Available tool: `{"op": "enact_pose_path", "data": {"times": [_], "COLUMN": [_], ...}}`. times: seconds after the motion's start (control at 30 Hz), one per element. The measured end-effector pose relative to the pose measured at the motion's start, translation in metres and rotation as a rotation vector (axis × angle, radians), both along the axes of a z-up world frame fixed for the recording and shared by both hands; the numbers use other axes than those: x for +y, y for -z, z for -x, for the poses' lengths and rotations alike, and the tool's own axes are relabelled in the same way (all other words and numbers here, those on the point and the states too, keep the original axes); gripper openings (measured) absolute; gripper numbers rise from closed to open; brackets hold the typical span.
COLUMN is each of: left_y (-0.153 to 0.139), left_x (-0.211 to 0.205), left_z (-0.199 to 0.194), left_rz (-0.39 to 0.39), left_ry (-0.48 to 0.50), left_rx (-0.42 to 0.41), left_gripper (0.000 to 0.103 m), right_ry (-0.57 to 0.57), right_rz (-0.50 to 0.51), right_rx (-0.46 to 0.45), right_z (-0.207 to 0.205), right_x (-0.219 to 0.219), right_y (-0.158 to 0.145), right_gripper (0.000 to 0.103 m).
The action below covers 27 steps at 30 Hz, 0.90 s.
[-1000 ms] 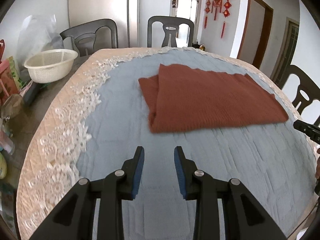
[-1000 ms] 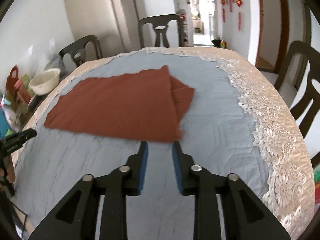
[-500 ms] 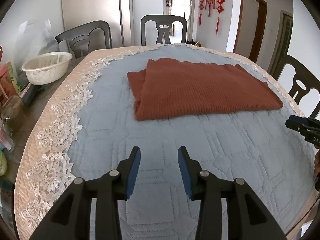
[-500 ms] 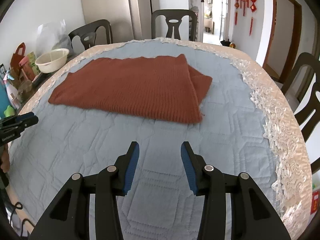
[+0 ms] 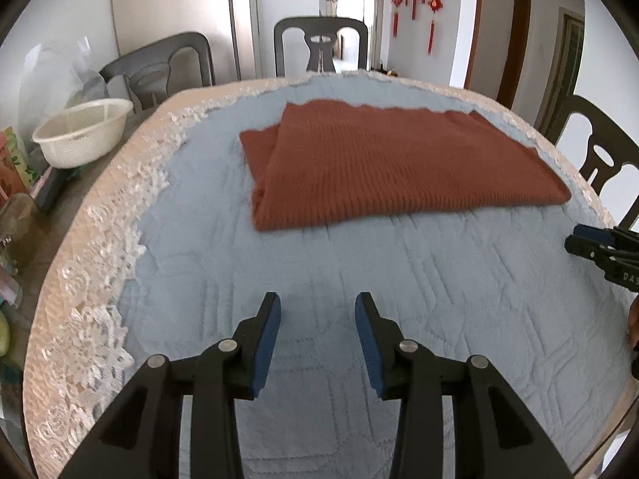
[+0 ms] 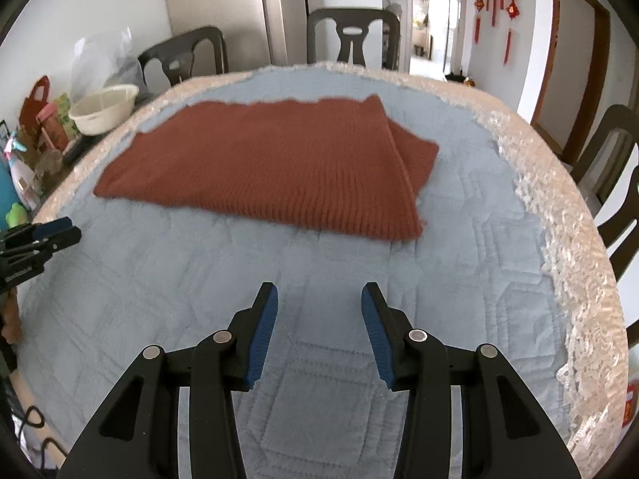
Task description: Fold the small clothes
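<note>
A rust-red knitted garment point(image 5: 391, 163) lies folded flat on the blue quilted table cover point(image 5: 319, 263); it also shows in the right wrist view point(image 6: 279, 167), with a lower layer sticking out at one end. My left gripper point(image 5: 317, 303) is open and empty above the quilt, short of the garment's near edge. My right gripper point(image 6: 319, 293) is open and empty, also short of the garment. Each gripper shows at the edge of the other's view: the right one point(image 5: 599, 245), the left one point(image 6: 40, 235).
A white plastic basket point(image 5: 82, 131) and bottles and packets point(image 6: 28, 159) stand on the bare table to the left. Dark chairs point(image 5: 319, 46) ring the table. The cover has a lace border point(image 6: 567, 215) at the table edge.
Both grippers have pulled back from the garment toward the near side of the table and their jaws have opened wider. The garment lies where it was.
</note>
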<state>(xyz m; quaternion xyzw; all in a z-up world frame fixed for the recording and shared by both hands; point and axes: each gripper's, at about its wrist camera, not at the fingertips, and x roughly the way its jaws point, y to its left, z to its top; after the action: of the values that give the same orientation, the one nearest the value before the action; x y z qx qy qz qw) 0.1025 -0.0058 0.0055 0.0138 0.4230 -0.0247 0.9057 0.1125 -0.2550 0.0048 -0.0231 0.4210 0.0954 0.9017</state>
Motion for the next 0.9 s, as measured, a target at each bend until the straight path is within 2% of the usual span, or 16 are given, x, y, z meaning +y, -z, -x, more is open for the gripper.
{"op": "enact_pose_path", "data": {"times": [0.13, 0.23, 0.4, 0.53, 0.63, 0.7, 0.87, 0.9], "left_y": [0.000, -0.002, -0.005, -0.012, -0.018, -0.017, -0.007, -0.004], "left_x": [-0.003, 0.000, 0.008, 0.014, 0.021, 0.025, 0.038, 0.040], "left_z": [0.002, 0.000, -0.010, -0.013, -0.020, -0.027, -0.040, -0.042], "left_rz": [-0.013, 0.010, 0.001, 0.037, 0.077, 0.128, 0.275, 0.304], "left_ry": [0.006, 0.010, -0.023, -0.010, -0.020, -0.016, -0.059, -0.077], "left_rx": [0.000, 0.000, -0.004, -0.014, -0.030, -0.018, 0.011, 0.020], "left_gripper": [0.044, 0.044, 0.044, 0.044, 0.053, 0.054, 0.054, 0.055], "right_ry": [0.000, 0.000, 0.005, 0.007, 0.045, 0.063, 0.110, 0.116], "right_rz": [0.009, -0.011, -0.035, -0.033, -0.073, -0.119, -0.368, -0.400], "right_rx": [0.002, 0.007, 0.012, 0.009, -0.001, 0.011, 0.049, 0.056], "right_z": [0.000, 0.000, -0.001, -0.002, -0.007, -0.013, -0.027, -0.029], "right_x": [0.002, 0.000, -0.003, -0.005, -0.015, -0.022, -0.051, -0.054], "right_y": [0.000, 0.000, -0.001, -0.004, -0.008, -0.007, -0.001, 0.000], "right_gripper": [0.046, 0.046, 0.046, 0.046, 0.046, 0.046, 0.047, 0.049]}}
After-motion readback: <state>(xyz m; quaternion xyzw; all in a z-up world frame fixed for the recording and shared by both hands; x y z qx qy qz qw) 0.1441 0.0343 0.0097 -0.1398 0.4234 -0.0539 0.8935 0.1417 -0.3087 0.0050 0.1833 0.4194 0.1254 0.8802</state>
